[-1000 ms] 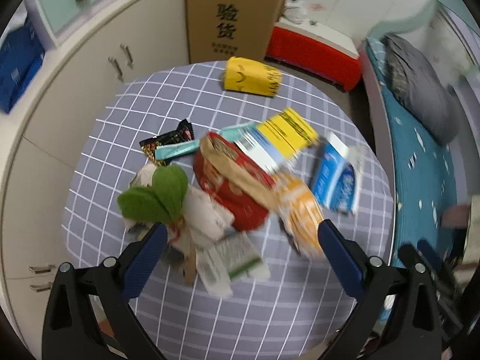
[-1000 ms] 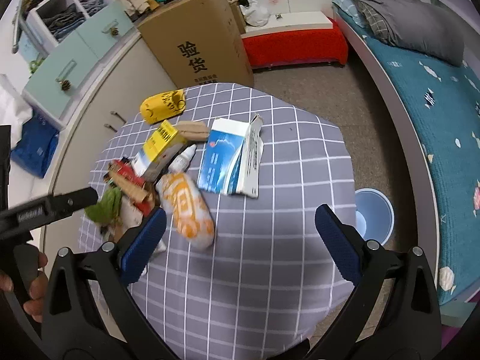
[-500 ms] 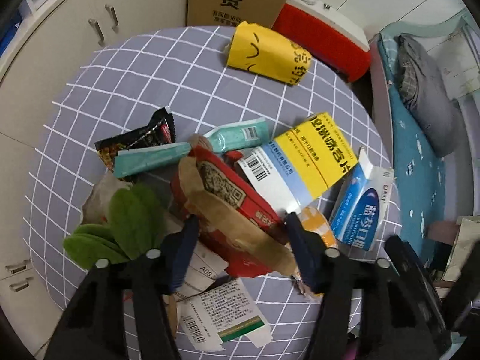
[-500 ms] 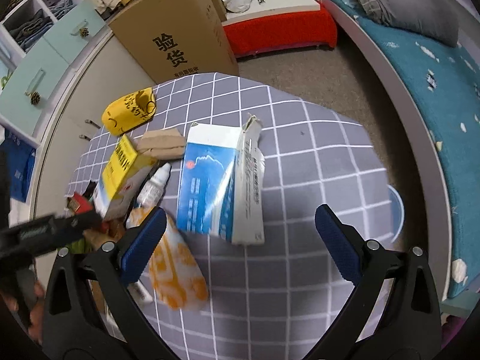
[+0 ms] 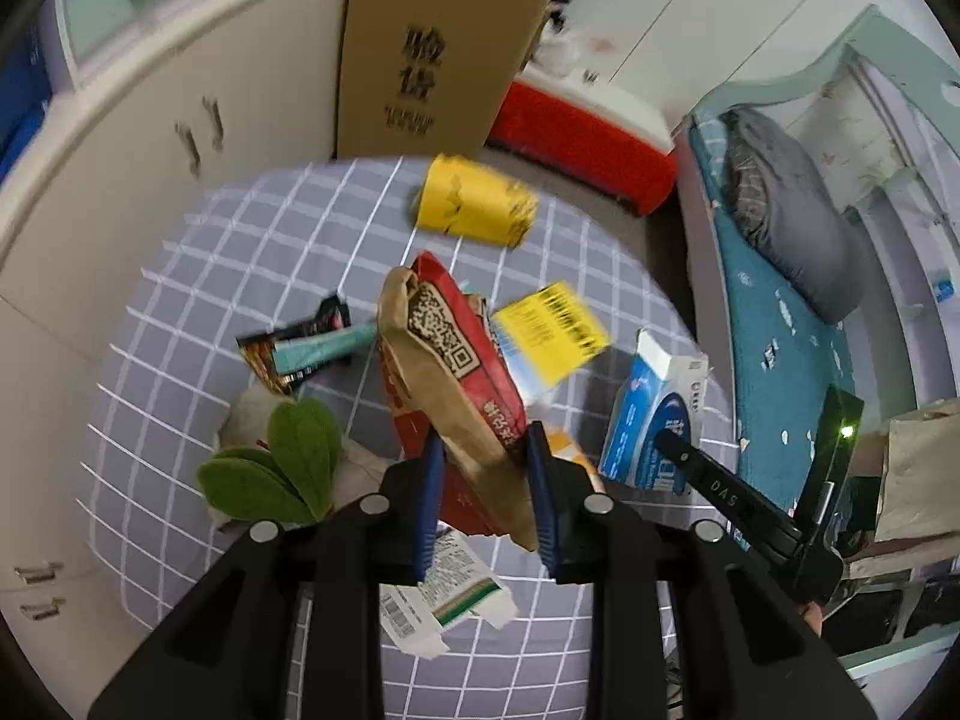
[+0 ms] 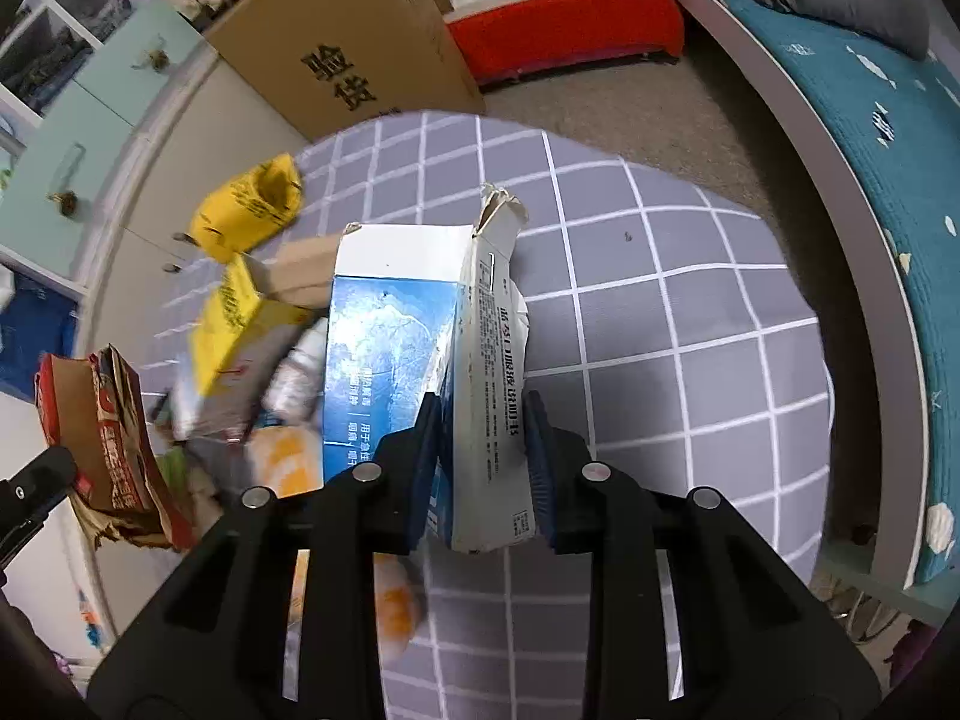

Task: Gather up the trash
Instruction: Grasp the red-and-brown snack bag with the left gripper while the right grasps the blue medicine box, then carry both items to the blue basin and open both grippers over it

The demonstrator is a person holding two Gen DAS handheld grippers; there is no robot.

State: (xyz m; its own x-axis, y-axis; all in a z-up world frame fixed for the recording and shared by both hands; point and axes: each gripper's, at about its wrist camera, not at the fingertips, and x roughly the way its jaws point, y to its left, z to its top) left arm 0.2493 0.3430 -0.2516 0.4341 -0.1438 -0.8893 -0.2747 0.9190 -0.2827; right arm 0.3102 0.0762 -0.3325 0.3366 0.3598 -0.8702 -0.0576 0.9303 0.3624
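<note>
2 grabs: both jaws just closed
left gripper [image 5: 485, 480]: pinching red-brown bag [image 5: 456, 372]
right gripper [image 6: 480, 450]: pinching blue-white box [image 6: 420, 336]
next: bin them, probably

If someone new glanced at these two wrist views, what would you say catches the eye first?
Probably the two grips: the left gripper is shut on a crumpled red-and-brown paper snack bag lifted above the grey checked tablecloth, and the right gripper is clamped on a torn blue-and-white cardboard box; both sets of jaws have just been closing. Behind lie a bright yellow crumpled bag and a tall brown cardboard carton.
</note>
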